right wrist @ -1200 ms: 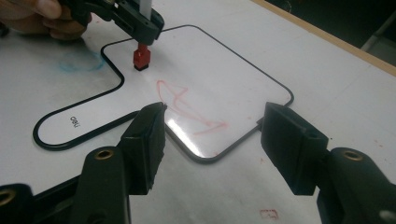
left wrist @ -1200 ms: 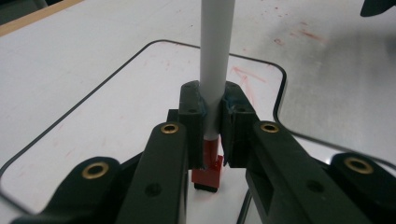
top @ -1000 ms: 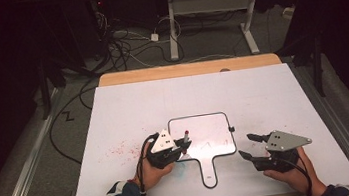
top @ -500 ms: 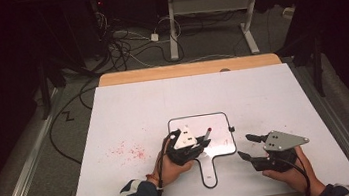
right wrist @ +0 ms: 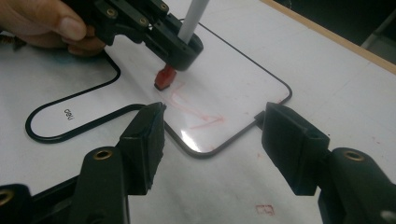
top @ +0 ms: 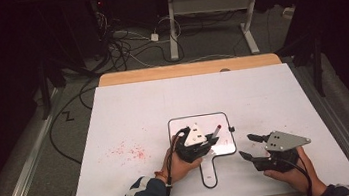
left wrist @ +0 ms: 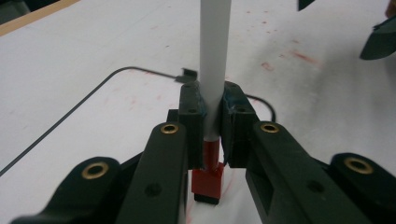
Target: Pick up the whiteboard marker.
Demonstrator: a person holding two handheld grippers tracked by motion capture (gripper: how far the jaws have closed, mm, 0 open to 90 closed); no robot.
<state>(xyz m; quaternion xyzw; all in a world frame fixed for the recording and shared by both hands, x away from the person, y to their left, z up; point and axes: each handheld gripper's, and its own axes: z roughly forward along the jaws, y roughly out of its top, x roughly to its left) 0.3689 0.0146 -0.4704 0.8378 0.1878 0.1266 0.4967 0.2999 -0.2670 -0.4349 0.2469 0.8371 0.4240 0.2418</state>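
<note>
A small whiteboard (top: 201, 125) with a black rim and a handle lies flat on the white table (top: 138, 107). My left gripper (top: 209, 143) is shut on a white marker (left wrist: 215, 46) held nearly upright over the board. The marker's red square end (right wrist: 164, 78) touches the board beside faint red strokes (right wrist: 198, 114). My right gripper (top: 246, 145) stands open just right of the board; in the right gripper view its jaws (right wrist: 212, 126) straddle the board's near corner with nothing between them.
Red smudges (top: 128, 151) mark the table left of the board. A wooden strip (top: 189, 69) runs along the table's far edge. Beyond it are floor cables (top: 125, 43) and a desk frame (top: 211, 3).
My left hand has carried the marker rightward from the board's left edge onto the board. The right gripper has stayed where it was.
</note>
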